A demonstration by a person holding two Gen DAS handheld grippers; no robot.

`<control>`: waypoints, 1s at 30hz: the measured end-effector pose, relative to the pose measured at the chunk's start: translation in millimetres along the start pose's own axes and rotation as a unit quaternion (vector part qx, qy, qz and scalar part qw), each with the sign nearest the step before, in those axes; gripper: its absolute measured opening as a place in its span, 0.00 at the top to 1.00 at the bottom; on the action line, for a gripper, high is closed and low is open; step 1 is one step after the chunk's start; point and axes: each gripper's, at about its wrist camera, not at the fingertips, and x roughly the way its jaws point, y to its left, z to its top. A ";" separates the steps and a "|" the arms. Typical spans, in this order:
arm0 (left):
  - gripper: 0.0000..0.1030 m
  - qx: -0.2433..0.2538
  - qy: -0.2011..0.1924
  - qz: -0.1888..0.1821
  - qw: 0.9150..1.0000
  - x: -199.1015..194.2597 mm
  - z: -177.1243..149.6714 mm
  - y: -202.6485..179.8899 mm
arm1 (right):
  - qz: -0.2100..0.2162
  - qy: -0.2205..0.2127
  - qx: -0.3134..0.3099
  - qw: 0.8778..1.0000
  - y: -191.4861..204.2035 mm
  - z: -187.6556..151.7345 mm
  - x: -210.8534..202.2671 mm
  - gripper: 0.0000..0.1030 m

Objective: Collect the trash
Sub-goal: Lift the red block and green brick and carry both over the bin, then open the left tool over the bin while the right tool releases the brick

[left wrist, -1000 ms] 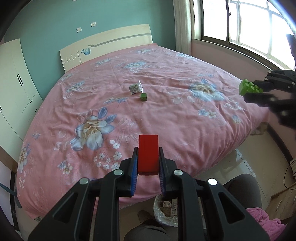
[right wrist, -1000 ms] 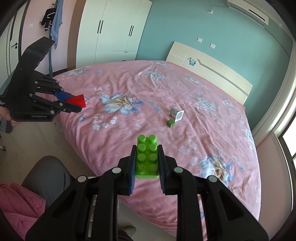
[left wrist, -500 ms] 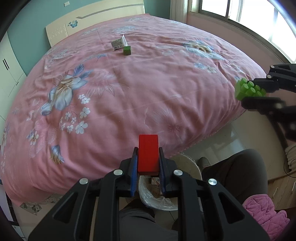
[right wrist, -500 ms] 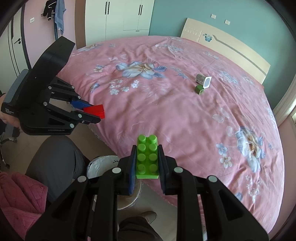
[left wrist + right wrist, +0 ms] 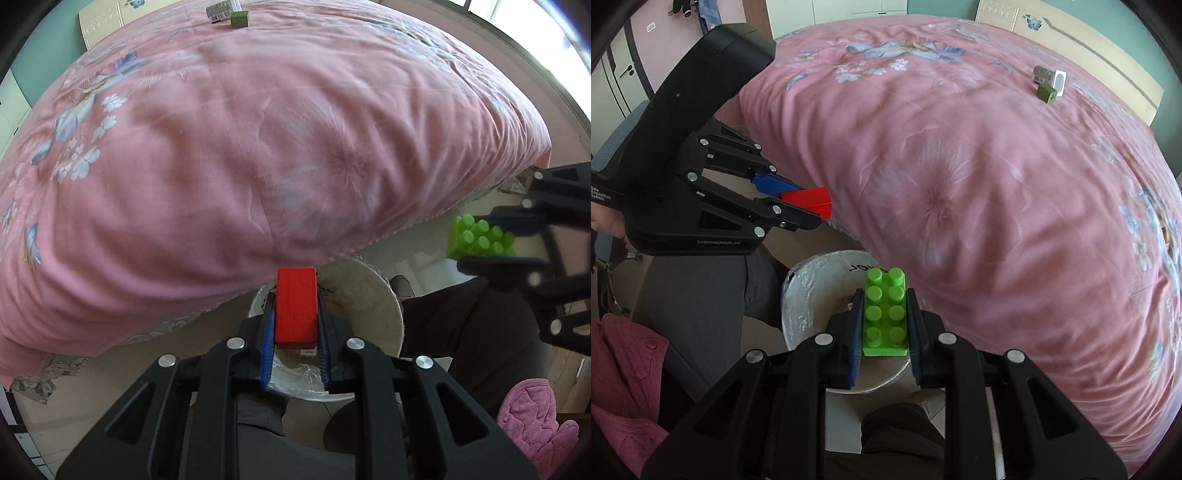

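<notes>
The left gripper (image 5: 295, 314) is clenched on a red block (image 5: 296, 307), its blue pads pressing the block's two long sides so that the front half juts out past the fingertips. That hold leaves the block free to fall straight once the jaws part. The right gripper (image 5: 885, 317) is likewise clamped on a green studded brick (image 5: 885, 314), studs facing the camera, gripped across its narrow width.

Both tools point steeply downward over a white waste bin (image 5: 798, 295) lined with a clear plastic bag, which stands on the floor against the foot of the bed, between the person's dark-trousered legs (image 5: 698, 295). In each wrist view the held piece sits in front of the bin's mouth, which suggests both are being lined up for a drop; neither is released yet.

Some scraps already lie in the bin, too small to identify. Far up the pink floral bedspread (image 5: 960, 166), a small green cube (image 5: 1047, 92) rests touching a little printed carton (image 5: 1049, 75), well apart from the bin; these look like the trash left to fetch.
</notes>
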 end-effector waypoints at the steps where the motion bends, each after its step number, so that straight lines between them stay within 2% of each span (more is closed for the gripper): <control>1: 0.79 -0.003 0.005 -0.002 1.000 5.9 -2.2 -0.1 | 0.004 0.006 0.002 1.000 1.1 -2.5 7.0 0.78; 15: 0.79 -0.036 0.075 -0.015 0.996 85.8 -27.0 6.7 | 0.057 0.094 0.030 0.993 15.4 -36.9 107.1 0.78; 25: 0.79 -0.082 0.135 -0.038 0.987 149.2 -41.5 11.0 | 0.080 0.142 0.065 0.984 16.9 -57.2 160.7 0.78; 30: 0.79 -0.106 0.154 -0.048 0.981 169.0 -45.9 13.2 | 0.084 0.162 0.083 0.980 15.6 -64.0 182.9 0.78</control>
